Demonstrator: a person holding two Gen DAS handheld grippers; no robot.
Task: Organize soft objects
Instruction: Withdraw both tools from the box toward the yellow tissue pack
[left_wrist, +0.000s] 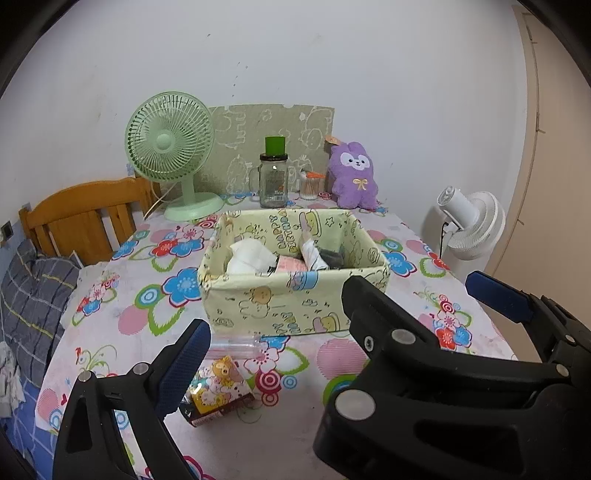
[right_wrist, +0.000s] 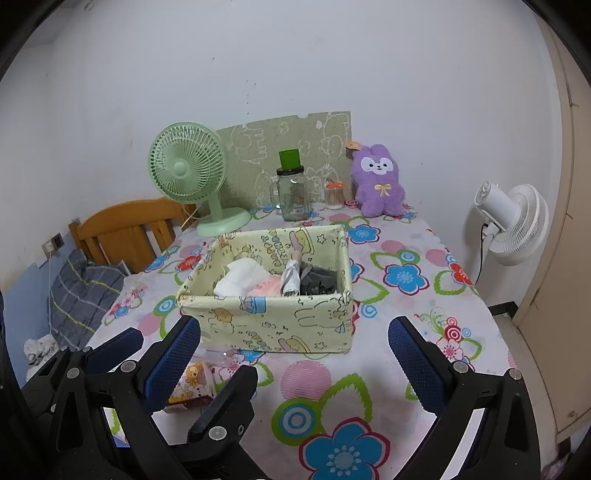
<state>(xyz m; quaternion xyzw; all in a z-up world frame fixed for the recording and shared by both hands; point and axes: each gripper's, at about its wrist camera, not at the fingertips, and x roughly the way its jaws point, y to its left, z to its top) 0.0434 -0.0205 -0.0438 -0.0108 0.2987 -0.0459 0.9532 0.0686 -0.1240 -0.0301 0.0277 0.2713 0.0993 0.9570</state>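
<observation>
The fabric basket (left_wrist: 291, 306), pale yellow with cartoon prints, sits in the middle of the worktop (left_wrist: 369, 369), which wears a flowered cloth. Inside it lie the soft things: a white folded cloth (left_wrist: 251, 256) at the 9 o'clock side, a pink-striped piece (left_wrist: 291, 264) in the centre, a rolled white-and-grey piece (left_wrist: 312, 254) leaning upright beside it, and a dark grey bundle (left_wrist: 334, 256) toward 3 o'clock.

Just off the basket's near wall, at about 7 o'clock, a clear plastic tube (left_wrist: 236, 345) lies on the cloth, and nearer still a small packet printed with cartoon bears (left_wrist: 218, 387) rests beside the left tongs' blue pad.

At 12 o'clock from the basket stands a glass mug-jar with a green cap (left_wrist: 273, 177); at 1 o'clock are a small jar of cotton swabs (left_wrist: 310, 186) and a purple plush toy (left_wrist: 354, 177), upright near the wall. At 11 o'clock stands a green desk fan (left_wrist: 173, 155), with a patterned board (left_wrist: 269, 129) propped behind the jar.

The left tongs (left_wrist: 332, 321) hang spread apart, gripping nothing, near the basket's front. The right tongs (right_wrist: 295, 354) are likewise wide apart and empty over the near worktop.

Beyond the worktop, at 9 o'clock, is a wooden headboard (left_wrist: 85, 218) with grey checked bedding (left_wrist: 33, 291); at 3 o'clock stands a white fan (left_wrist: 472, 225).
</observation>
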